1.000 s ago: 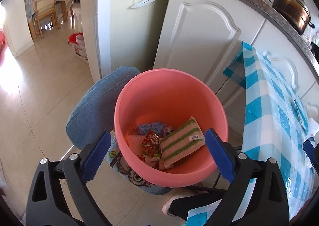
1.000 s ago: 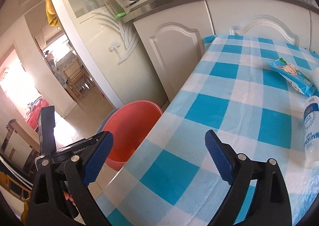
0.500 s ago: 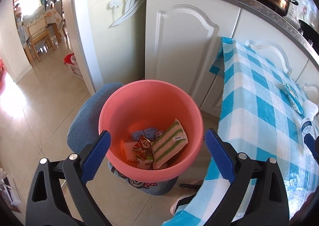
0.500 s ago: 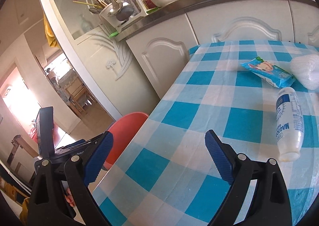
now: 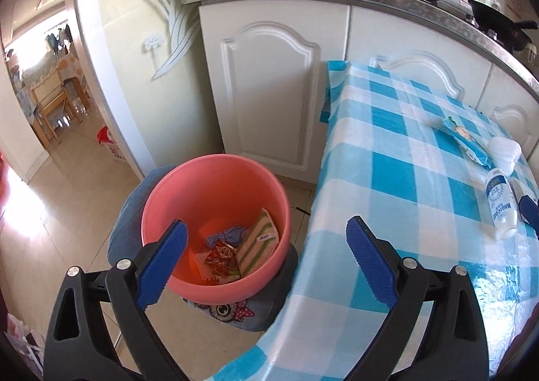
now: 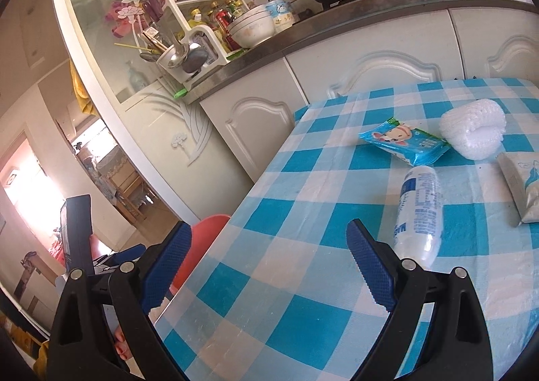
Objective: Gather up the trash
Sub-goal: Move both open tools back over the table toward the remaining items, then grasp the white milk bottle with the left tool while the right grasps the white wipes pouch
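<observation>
Left wrist view has swung up from the pink bucket (image 5: 215,222), which holds a striped sponge (image 5: 257,243) and wrappers, toward the checked bench (image 5: 404,179); both the left claw (image 5: 266,263) and right claw (image 6: 269,266) gape released and empty. So the next pick is probably the white bottle (image 6: 417,202), lying by the blue wipes pack (image 6: 404,142), its blue lettering seemingly "MAGIC…".

Left claw (image 5: 266,258) swung from over pink bucket (image 5: 215,212) toward table edge; right claw (image 6: 267,261) advanced toward white bottle (image 6: 417,209).
</observation>
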Demonstrator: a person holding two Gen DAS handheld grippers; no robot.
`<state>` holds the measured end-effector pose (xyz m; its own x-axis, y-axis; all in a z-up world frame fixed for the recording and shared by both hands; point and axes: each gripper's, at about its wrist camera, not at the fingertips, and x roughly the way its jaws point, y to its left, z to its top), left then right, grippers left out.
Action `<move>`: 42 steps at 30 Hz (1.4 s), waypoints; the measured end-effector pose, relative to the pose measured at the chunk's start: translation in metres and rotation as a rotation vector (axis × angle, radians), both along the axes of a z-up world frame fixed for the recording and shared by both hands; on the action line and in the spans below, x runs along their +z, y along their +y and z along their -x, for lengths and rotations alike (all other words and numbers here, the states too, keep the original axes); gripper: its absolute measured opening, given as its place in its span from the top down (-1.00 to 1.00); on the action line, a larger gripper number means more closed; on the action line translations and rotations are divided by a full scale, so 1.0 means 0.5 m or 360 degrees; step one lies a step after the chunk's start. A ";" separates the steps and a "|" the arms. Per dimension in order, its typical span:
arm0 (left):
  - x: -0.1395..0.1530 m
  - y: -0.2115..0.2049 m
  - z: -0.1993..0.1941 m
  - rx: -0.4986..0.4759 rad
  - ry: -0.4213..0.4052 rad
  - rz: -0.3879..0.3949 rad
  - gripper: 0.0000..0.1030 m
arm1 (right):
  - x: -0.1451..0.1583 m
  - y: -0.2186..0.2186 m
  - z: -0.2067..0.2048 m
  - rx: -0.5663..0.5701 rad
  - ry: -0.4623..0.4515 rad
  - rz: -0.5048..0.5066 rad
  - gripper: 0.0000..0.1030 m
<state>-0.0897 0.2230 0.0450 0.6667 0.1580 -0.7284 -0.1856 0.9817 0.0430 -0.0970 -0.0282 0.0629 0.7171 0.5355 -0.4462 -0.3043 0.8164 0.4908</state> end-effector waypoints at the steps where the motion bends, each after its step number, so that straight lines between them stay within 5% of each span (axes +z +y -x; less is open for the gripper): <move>1: 0.003 -0.009 0.001 -0.0014 -0.0003 -0.0001 -0.86 | 0.002 -0.009 0.002 -0.0013 -0.0007 -0.0001 -0.79; 26: 0.067 -0.272 0.006 -0.0594 -0.0008 0.0230 -0.86 | 0.003 -0.385 0.018 -0.0653 -0.0018 -0.0113 -0.79; 34: 0.039 -0.376 -0.007 -0.0767 0.0054 0.0235 -0.86 | -0.063 -0.572 0.015 -0.0960 0.0277 -0.0190 -0.79; 42: 0.001 -0.468 -0.036 -0.0852 0.0074 0.0129 -0.86 | -0.104 -0.583 -0.019 -0.0821 0.0438 -0.0159 -0.79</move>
